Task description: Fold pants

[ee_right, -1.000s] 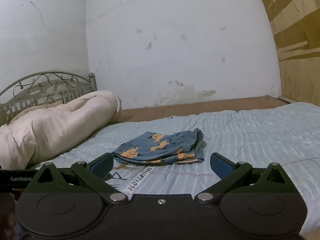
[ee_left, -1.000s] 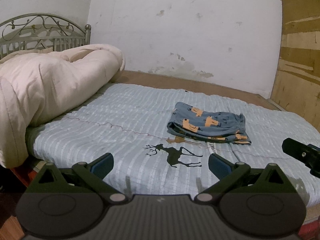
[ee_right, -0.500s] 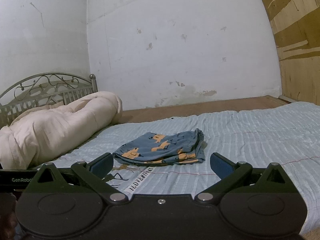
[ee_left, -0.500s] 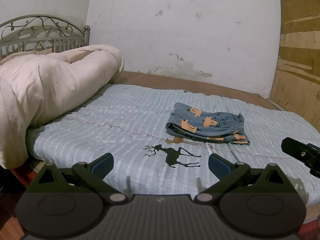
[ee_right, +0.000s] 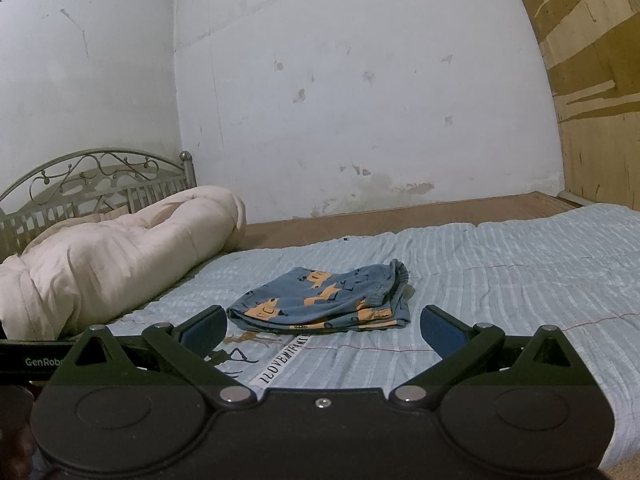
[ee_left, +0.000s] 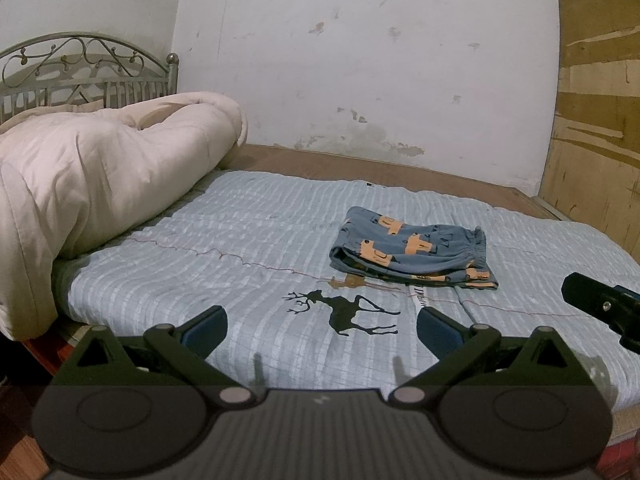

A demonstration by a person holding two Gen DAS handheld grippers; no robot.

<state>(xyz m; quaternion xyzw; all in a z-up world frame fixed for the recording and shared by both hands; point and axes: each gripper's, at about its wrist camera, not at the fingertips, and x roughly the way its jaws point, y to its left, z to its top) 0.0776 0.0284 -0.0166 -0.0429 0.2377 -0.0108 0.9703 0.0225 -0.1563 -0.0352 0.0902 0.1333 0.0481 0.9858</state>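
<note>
Small blue pants (ee_left: pixel 412 254) with orange animal prints lie folded in a flat bundle on the light blue striped bedspread (ee_left: pixel 248 236). In the right wrist view the same pants (ee_right: pixel 324 300) sit just beyond the fingers. My left gripper (ee_left: pixel 322 326) is open and empty, held back near the front edge of the bed above a black deer print (ee_left: pixel 344 312). My right gripper (ee_right: pixel 324 326) is also open and empty, close to the near edge of the pants. Part of the right gripper's body (ee_left: pixel 604 306) shows at the right edge of the left wrist view.
A rolled cream duvet (ee_left: pixel 100 184) fills the left side of the bed by a metal headboard (ee_left: pixel 80 72). A white wall (ee_left: pixel 360 60) stands behind, with a wooden panel (ee_left: pixel 596 100) on the right. A bare wooden bed base (ee_right: pixel 400 216) runs along the wall.
Both grippers have drifted slightly, so the pants sit a little lower and nearer in the right wrist view. Both stay open and the pants have not moved.
</note>
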